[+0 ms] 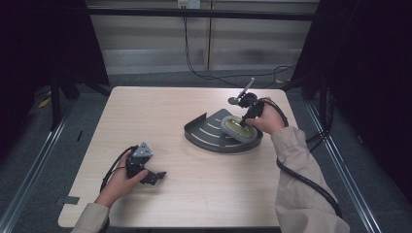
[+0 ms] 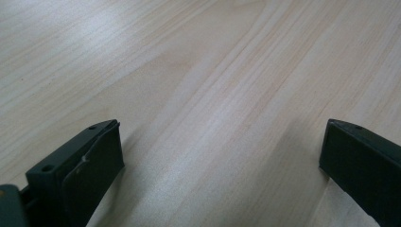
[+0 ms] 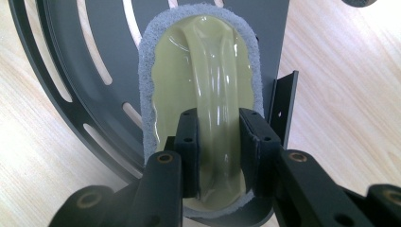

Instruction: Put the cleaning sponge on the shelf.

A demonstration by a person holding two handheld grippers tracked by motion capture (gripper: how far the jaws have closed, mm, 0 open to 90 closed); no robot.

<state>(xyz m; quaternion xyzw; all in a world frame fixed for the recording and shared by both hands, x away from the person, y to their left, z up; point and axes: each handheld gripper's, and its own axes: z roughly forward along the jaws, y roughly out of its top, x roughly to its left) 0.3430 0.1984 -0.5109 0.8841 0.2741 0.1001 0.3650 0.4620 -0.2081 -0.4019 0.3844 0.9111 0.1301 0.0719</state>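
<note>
One oval scrubber [image 3: 208,71], grey sponge rim, translucent yellow-green handle w/ gloss.

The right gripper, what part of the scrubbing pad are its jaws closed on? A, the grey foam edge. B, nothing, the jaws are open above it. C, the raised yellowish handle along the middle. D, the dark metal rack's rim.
C: in the right gripper view the right gripper has its two black jaws pressed on either side of the raised yellowish handle of the scrubbing pad, which lies on the dark slotted rack.
</note>
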